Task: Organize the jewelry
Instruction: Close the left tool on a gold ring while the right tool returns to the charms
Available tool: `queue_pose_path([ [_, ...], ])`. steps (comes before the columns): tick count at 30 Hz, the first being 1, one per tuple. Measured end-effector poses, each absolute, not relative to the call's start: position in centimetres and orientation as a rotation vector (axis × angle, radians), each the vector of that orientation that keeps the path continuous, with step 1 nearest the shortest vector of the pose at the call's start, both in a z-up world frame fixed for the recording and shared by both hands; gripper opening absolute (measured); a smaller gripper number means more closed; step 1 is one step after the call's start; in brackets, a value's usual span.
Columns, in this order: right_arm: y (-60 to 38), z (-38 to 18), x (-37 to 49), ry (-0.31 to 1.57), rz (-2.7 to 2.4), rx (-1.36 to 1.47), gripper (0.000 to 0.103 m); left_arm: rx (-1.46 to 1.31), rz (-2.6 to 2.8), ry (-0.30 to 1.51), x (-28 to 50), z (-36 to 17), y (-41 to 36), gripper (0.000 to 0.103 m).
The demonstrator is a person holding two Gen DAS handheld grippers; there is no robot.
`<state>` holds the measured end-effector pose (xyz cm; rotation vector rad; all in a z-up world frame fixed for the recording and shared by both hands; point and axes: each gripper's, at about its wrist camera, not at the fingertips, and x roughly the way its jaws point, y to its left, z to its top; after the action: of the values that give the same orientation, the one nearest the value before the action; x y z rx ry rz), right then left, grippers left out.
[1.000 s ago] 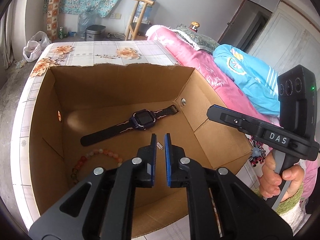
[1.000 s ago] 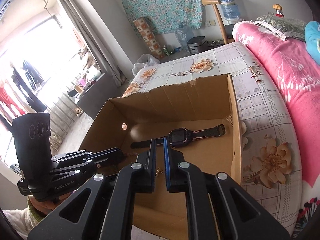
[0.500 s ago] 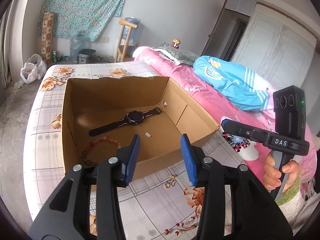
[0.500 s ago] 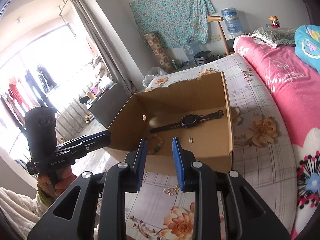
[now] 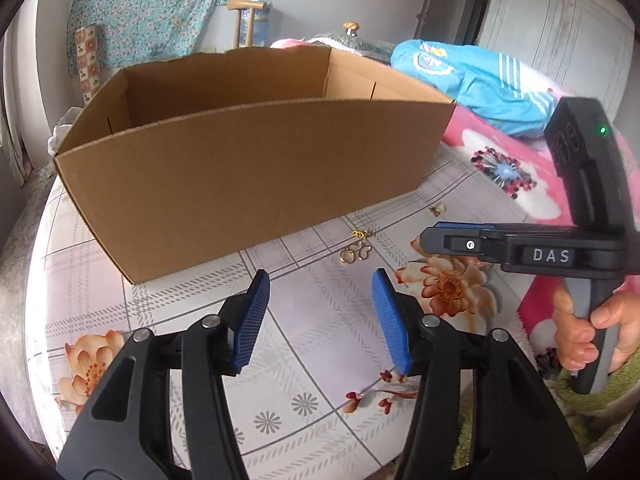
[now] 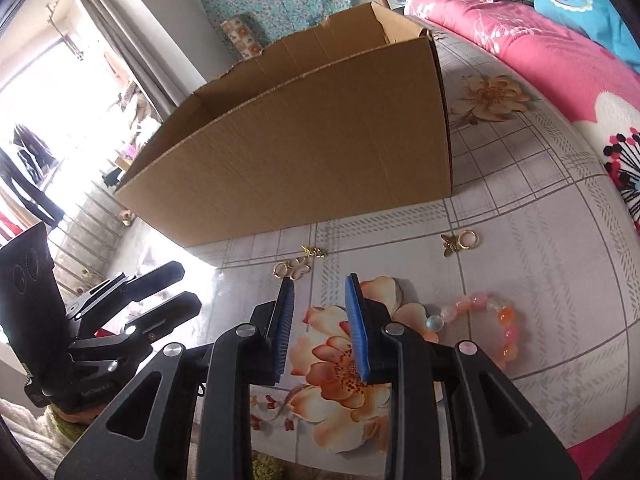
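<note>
— Jewelry is scattered on the flowered tablecloth (image 6: 540, 216), in front of the cardboard box (image 6: 312, 152). Do you see the gold earrings (image 6: 294, 268) just ahead of the right gripper (image 6: 320, 292)?

— Yes, a small gold cluster lying near the box's front wall, apart from it. From the left wrist view the same cluster (image 5: 356, 250) sits between the box (image 5: 248, 176) and the left gripper (image 5: 318, 292).

— And further right?

— Another gold ring with a little bee-like charm (image 6: 460, 240), on its own on the cloth, well apart from the first cluster. In the left view it may be the tiny gold speck (image 5: 438, 210) by the box's corner, though it is too small there to be sure.

— The bead bracelet?

— A pink and orange beaded bracelet (image 6: 492, 320) lies on the cloth just to the right of the right gripper, partly hidden behind its right finger arm.

— How do the grippers stand?

— The left gripper's blue pads (image 5: 250, 320) are spread wide, nothing between them, hovering over the cloth. The right gripper's pads (image 6: 356, 328) are parted by a narrower gap, also holding nothing, above a printed orange flower.

— Can each see the other?

— The left view shows the right gripper (image 5: 428, 240) side-on at the right edge, with the person's right hand (image 5: 588, 332) around its handle. The right view shows the left gripper (image 6: 184, 288) low at the left, fingers apart.

— What is inside the box?

— From this low angle only its walls show.
</note>
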<state>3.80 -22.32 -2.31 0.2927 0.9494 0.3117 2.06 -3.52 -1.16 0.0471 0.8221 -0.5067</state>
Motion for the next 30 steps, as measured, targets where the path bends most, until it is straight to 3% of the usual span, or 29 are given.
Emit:
queue_pose_path([
  [13, -21.8, -4.2, 5.0, 0.964, 0.288, 0.266, 0.027, 0.171, -0.581, 0.834, 5.0, -3.8, -7.8, 0.017],
  [30, -23.7, -4.7, 4.2, 0.949, 0.312, 0.301, 0.027, 0.220, -0.576, 0.835, 5.4, -3.9, -9.3, 0.009],
])
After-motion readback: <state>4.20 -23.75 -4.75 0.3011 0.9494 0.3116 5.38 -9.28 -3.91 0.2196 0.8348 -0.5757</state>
